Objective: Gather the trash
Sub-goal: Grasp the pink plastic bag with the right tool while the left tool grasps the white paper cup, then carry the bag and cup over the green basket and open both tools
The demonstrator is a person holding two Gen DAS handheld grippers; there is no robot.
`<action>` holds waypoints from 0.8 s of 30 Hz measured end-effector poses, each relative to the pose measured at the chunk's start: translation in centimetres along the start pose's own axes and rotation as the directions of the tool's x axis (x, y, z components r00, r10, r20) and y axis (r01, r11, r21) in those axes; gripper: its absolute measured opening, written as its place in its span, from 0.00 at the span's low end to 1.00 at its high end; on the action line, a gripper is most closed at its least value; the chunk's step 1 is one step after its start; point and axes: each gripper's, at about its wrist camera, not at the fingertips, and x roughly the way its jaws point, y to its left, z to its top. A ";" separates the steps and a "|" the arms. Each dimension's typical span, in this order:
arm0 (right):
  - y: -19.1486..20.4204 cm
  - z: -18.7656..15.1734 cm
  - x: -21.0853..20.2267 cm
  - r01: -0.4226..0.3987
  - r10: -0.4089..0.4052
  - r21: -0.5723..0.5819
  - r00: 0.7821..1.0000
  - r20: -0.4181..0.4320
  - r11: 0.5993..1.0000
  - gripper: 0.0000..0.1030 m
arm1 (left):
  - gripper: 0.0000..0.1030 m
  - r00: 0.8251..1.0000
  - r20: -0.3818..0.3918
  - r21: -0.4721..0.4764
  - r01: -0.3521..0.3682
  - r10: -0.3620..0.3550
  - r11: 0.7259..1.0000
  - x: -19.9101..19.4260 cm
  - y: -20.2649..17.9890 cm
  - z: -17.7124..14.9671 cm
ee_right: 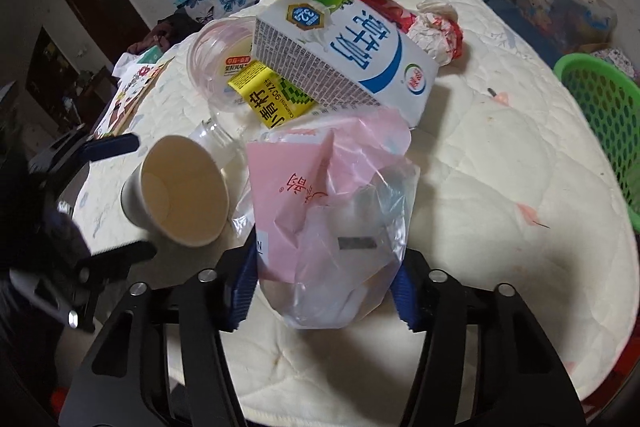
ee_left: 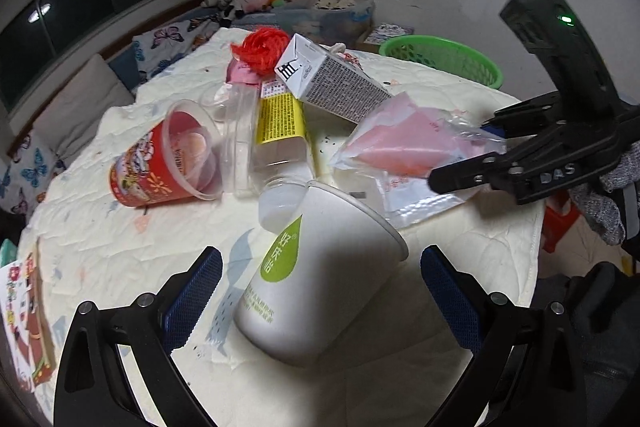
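Observation:
A white paper cup (ee_left: 320, 267) with a green drop logo lies on its side between the blue pads of my left gripper (ee_left: 322, 255), which stands open around it without touching. The right wrist view has that cup (ee_right: 180, 187) with its mouth facing the camera and the left gripper (ee_right: 128, 197) straddling it. My right gripper (ee_right: 326, 267) is shut on a clear plastic bag (ee_right: 332, 227) with pink paper inside, its pads pressing the bag's sides. In the left wrist view the right gripper (ee_left: 464, 149) pinches the bag (ee_left: 400, 143) from the right.
A milk carton (ee_right: 348, 55), a clear bottle with a yellow label (ee_left: 280, 123), a red printed cup (ee_left: 160, 163), red mesh (ee_left: 260, 47) and crumpled paper (ee_right: 436, 31) are piled on the quilted white table (ee_right: 500, 167). A green basket (ee_right: 600, 123) stands at the table's far right edge.

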 end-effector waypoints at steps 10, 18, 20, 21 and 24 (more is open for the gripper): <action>-0.8 -1.1 -3.7 0.016 -0.015 -0.018 0.999 0.047 1.000 0.51 | 0.83 0.999 -0.023 0.021 0.026 -0.026 0.999 1.5 -1.0 -0.2; -3.9 -1.0 -7.7 0.052 -0.057 0.039 0.990 0.126 0.998 0.51 | 0.79 1.000 0.003 -0.045 0.011 -0.011 0.999 0.1 -1.6 -0.4; -5.4 -0.8 -9.0 0.076 -0.085 0.061 0.984 0.158 0.995 0.51 | 0.76 1.000 0.014 -0.054 0.018 -0.017 0.998 -0.5 -2.1 -0.5; -6.2 -0.6 -9.6 0.093 -0.105 0.073 0.979 0.175 0.993 0.51 | 0.76 1.000 0.020 -0.061 0.021 -0.020 0.998 -0.9 -2.3 -0.4; -8.5 0.0 -10.5 0.142 -0.161 0.107 0.967 0.196 0.984 0.51 | 0.75 0.999 0.042 -0.087 0.036 -0.032 0.996 -2.2 -2.9 0.1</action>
